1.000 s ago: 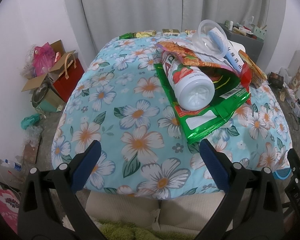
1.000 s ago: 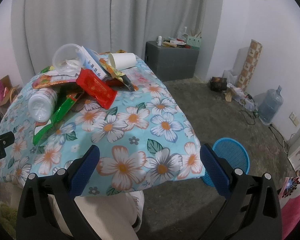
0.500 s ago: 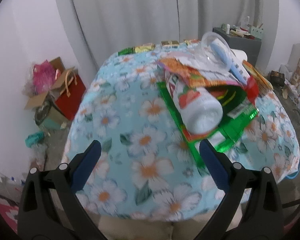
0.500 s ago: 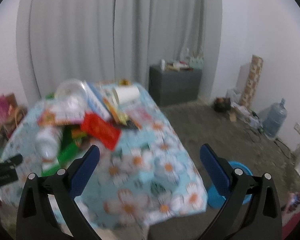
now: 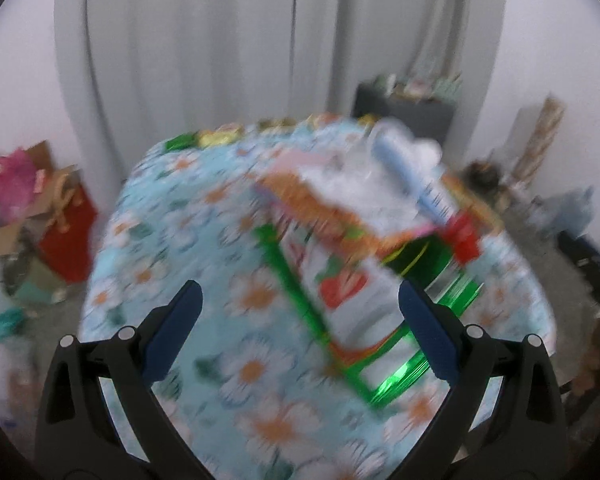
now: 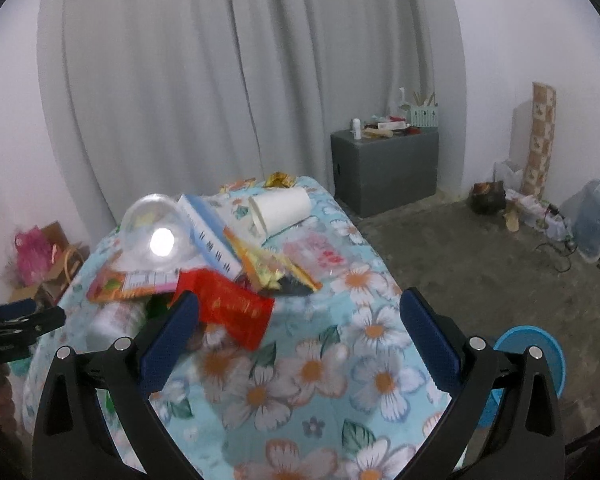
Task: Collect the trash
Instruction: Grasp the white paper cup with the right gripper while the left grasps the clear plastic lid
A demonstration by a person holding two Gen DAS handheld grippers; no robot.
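Observation:
A heap of trash lies on a table with a floral blue cloth [image 6: 340, 360]. In the right wrist view I see a red wrapper [image 6: 232, 308], a white paper cup [image 6: 280, 210] on its side, a clear plastic dome lid [image 6: 156, 236], a blue-and-white box [image 6: 210, 240] and a gold wrapper [image 6: 272, 268]. The blurred left wrist view shows a white bottle with a strawberry label [image 5: 344, 292] lying on a green foil bag [image 5: 384, 360]. My left gripper [image 5: 298, 332] and right gripper [image 6: 298, 340] both stand open and hold nothing, above the near part of the table.
A blue round bin [image 6: 532, 364] stands on the floor right of the table. A grey cabinet [image 6: 384, 168] with small items sits by the curtain. A water jug [image 6: 592, 216] and cables lie at the far right. Boxes and a red bag [image 5: 66, 240] clutter the floor at left.
Both grippers have risen and tilted up, so the table sits lower in each view. The left view has swung right and is blurred. Both stay open.

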